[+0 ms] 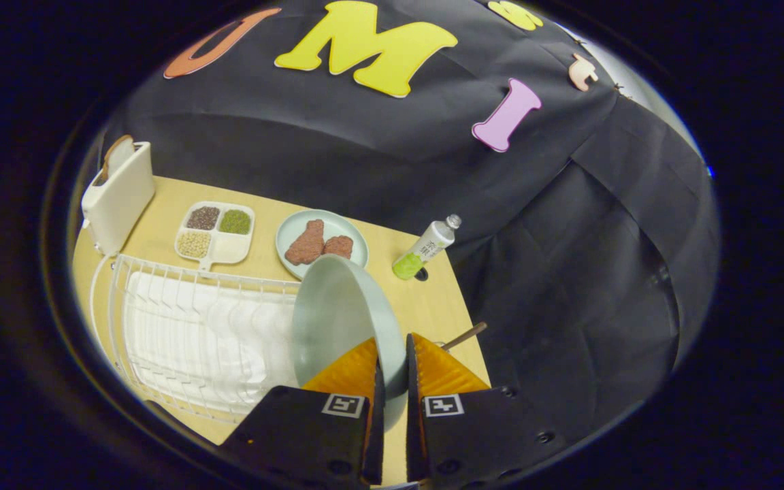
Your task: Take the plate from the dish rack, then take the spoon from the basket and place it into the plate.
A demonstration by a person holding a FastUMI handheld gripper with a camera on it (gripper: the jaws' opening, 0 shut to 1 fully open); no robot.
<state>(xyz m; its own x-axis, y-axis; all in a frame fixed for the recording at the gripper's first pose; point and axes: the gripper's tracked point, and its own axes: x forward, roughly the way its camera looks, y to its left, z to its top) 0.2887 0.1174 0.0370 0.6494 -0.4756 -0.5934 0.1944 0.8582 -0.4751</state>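
A pale green plate [337, 320] stands on edge between my two orange fingers [348, 374], its rim clamped by them. My gripper [392, 367] is shut on that rim, holding the plate just past the right end of the white wire dish rack [188, 333]. A thin brown handle [465, 335], possibly the spoon's, pokes out beside my right finger; the rest of it and the basket are hidden behind the finger.
Beyond the rack on the wooden table [426, 299] lie a divided tray of grains [215, 231], a second plate with brown food [322, 241], a tilted bottle of green drink [426, 248] and a white toaster [118, 194]. The table's right edge runs just past my right finger.
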